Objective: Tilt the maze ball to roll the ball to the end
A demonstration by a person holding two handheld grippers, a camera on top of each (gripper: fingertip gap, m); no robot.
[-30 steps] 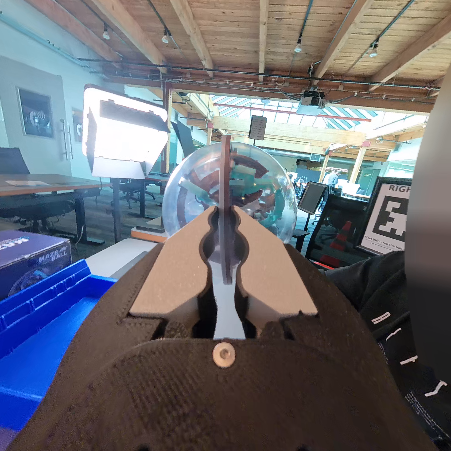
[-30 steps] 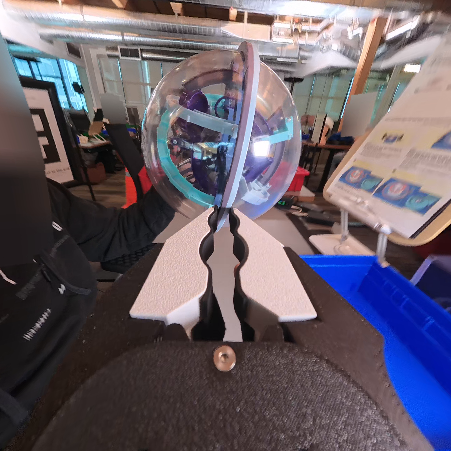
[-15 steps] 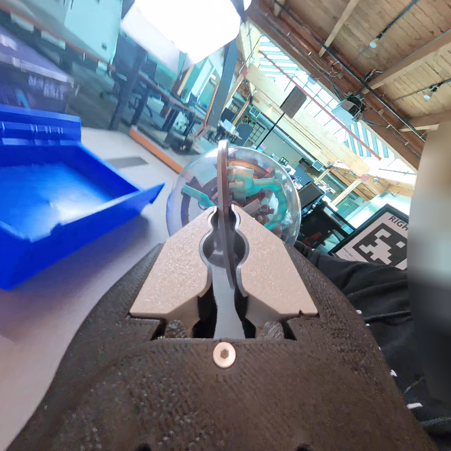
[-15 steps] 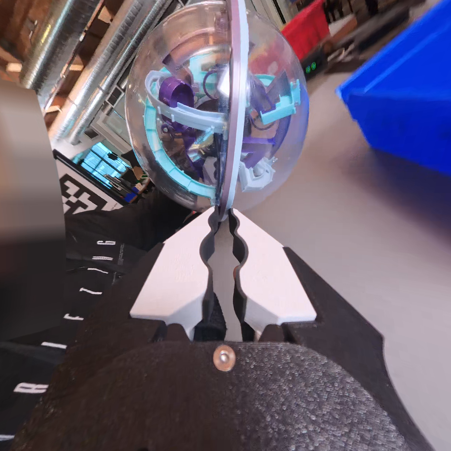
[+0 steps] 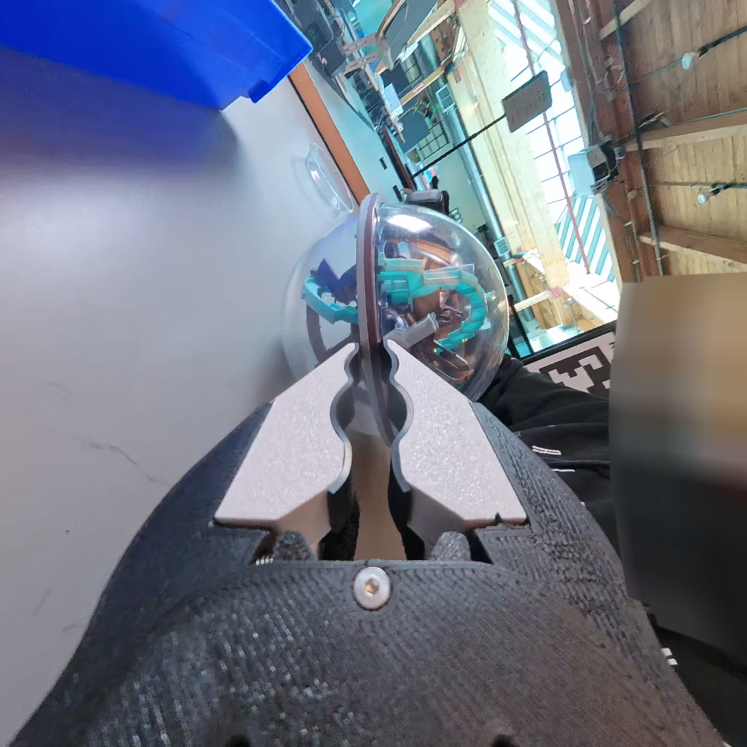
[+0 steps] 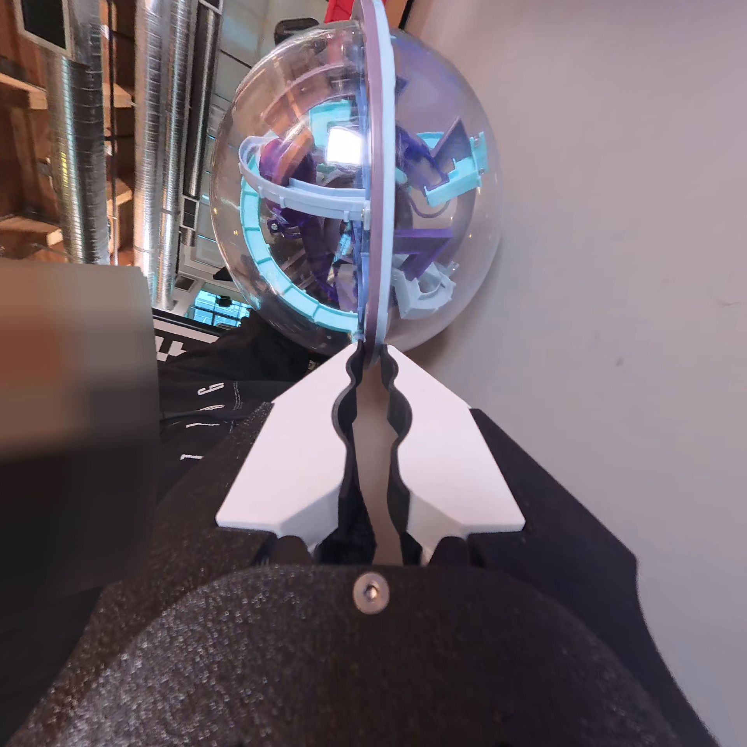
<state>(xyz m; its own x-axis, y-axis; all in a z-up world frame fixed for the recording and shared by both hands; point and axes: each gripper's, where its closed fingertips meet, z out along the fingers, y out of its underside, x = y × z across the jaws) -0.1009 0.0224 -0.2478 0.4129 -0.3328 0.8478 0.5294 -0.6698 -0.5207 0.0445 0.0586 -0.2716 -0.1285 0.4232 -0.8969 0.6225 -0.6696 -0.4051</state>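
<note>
The maze ball (image 5: 436, 299) is a clear plastic sphere with teal, purple and grey tracks inside and a flat rim around its middle. My left gripper (image 5: 371, 351) is shut on that rim from one side. My right gripper (image 6: 371, 347) is shut on the rim of the maze ball (image 6: 307, 194) from the opposite side. The ball hangs between the two grippers, above the grey table (image 5: 121, 283), rolled strongly sideways. The small ball inside cannot be made out.
A blue bin (image 5: 161, 44) sits on the table at the upper left of the left wrist view. A clear dome-shaped stand (image 5: 323, 178) lies on the table beyond the ball. A person's black sleeve (image 6: 242, 384) and a black-and-white marker board (image 5: 574, 372) are behind the ball.
Both grippers have rolled the maze ball about a quarter turn; the table now fills one side of each view. Both stay shut on the rim.
</note>
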